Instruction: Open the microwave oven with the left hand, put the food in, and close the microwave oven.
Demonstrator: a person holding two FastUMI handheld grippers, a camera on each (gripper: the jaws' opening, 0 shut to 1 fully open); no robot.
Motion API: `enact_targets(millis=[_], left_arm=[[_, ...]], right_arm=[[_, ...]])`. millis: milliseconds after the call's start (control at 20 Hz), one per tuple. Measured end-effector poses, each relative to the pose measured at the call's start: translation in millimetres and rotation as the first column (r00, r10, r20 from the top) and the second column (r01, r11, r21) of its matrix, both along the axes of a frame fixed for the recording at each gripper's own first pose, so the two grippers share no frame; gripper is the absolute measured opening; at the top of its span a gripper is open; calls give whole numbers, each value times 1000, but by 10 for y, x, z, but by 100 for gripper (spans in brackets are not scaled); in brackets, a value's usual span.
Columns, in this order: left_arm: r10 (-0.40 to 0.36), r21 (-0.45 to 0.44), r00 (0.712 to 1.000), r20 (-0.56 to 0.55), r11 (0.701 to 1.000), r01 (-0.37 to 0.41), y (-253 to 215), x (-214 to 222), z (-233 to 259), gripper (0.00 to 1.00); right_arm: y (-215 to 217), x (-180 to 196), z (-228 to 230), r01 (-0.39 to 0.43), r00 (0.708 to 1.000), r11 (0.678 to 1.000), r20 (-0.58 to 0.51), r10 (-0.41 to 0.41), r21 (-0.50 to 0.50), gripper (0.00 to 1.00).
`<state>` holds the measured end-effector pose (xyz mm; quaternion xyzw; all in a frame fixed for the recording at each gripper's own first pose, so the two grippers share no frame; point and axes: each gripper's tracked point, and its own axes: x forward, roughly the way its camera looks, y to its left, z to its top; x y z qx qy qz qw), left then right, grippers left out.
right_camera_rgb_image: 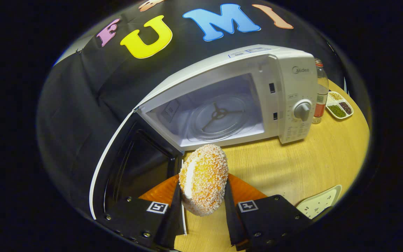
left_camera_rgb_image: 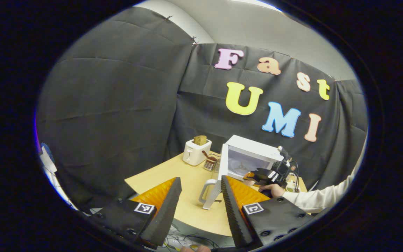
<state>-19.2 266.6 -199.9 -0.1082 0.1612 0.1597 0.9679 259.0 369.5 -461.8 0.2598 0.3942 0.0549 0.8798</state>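
Between the right gripper (right_camera_rgb_image: pixel 203 206) fingers sits the pinched bun (right_camera_rgb_image: pixel 204 178); move it straight, level, onto the turntable (right_camera_rgb_image: pixel 219 117) of the microwave (right_camera_rgb_image: pixel 285 87); left gripper (left_camera_rgb_image: pixel 199 210) waits spread.

Toaster (left_camera_rgb_image: pixel 196 151) with bread in its slot at the table's (right_camera_rgb_image: pixel 310 164) far corner. Bottle (right_camera_rgb_image: pixel 321 91) beside a divided dish (right_camera_rgb_image: pixel 339 106) of seeds; small glass holder (left_camera_rgb_image: pixel 210 163) near the toaster.

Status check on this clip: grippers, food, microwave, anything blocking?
Left gripper open, holding nothing, back from the table. Right gripper shut on crumb-coated pastry, just before the cavity. Microwave door wide open, turntable bare; path clear.
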Motion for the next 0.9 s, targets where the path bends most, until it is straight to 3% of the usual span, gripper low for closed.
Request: enact_targets(millis=[150, 200, 250, 300, 700, 900], left_arm=[[46, -28, 998, -42, 999, -47, 26, 54, -92, 77], [60, -18, 996, -61, 998, -61, 55, 42, -113, 71], [71, -9, 994, -79, 997, -72, 73, 37, -159, 77], [80, -4, 992, -101, 997, -81, 80, 31, -209, 77], [116, 0, 971, -210, 993, -119, 77, 38, -482, 77], [111, -3, 965, -235, 993, -115, 62, 108, -568, 77]], right_arm=[[94, 421, -93, 9, 996, 1000, 91, -7, -25, 57], [138, 550, -145, 2, 994, 999, 109, 2, -42, 57], [170, 674, -207, 6, 992, 999, 127, 1, -48, 58], [191, 804, -248, 20, 990, 999, 143, -14, -42, 58], [145, 1544, -517, 211, 960, 976, 173, -218, 59, 58], [88, 1699, -641, 280, 943, 956, 165, -291, 87, 58]])
